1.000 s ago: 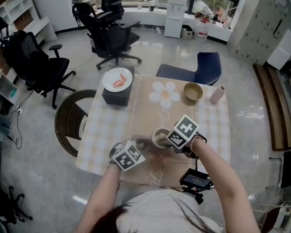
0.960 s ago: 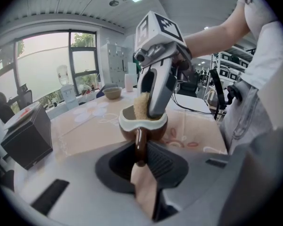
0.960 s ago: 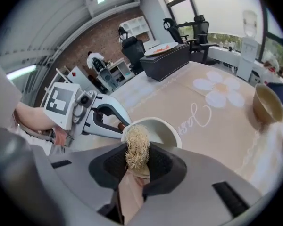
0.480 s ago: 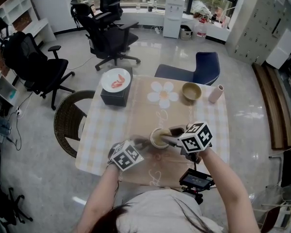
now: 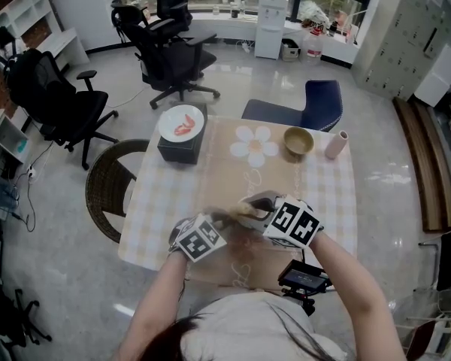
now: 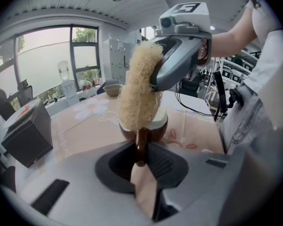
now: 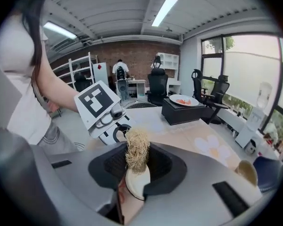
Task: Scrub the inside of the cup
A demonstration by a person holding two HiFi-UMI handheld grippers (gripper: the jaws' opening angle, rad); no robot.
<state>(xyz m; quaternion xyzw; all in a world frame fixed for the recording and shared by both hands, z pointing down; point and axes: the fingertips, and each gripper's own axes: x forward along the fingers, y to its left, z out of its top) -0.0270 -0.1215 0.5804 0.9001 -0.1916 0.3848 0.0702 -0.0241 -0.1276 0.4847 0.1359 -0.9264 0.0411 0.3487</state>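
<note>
A brown cup (image 6: 151,125) with a pale inside stands on the table (image 5: 327,194) in front of me. My left gripper (image 6: 140,160) is shut on its brown handle (image 6: 141,147); in the head view this gripper (image 5: 222,221) reaches in from the left. A straw-coloured loofah scrubber (image 6: 138,86) stands upright over the cup, its lower end at the rim. My right gripper (image 5: 260,206) is shut on the loofah from the right. In the right gripper view, the loofah (image 7: 137,150) sticks up between the jaws of the right gripper (image 7: 134,175). The cup (image 5: 247,213) is mostly hidden in the head view.
At the table's far side are a tan bowl (image 5: 299,141) and a pink bottle (image 5: 336,146). A black box (image 5: 179,149) at the far left carries a white plate (image 5: 182,122). A blue chair (image 5: 318,105) and a wicker chair (image 5: 109,185) flank the table.
My right gripper has rolled and risen, bringing the loofah up from deep in the cup to its rim. The left gripper and the cup have stayed put.
</note>
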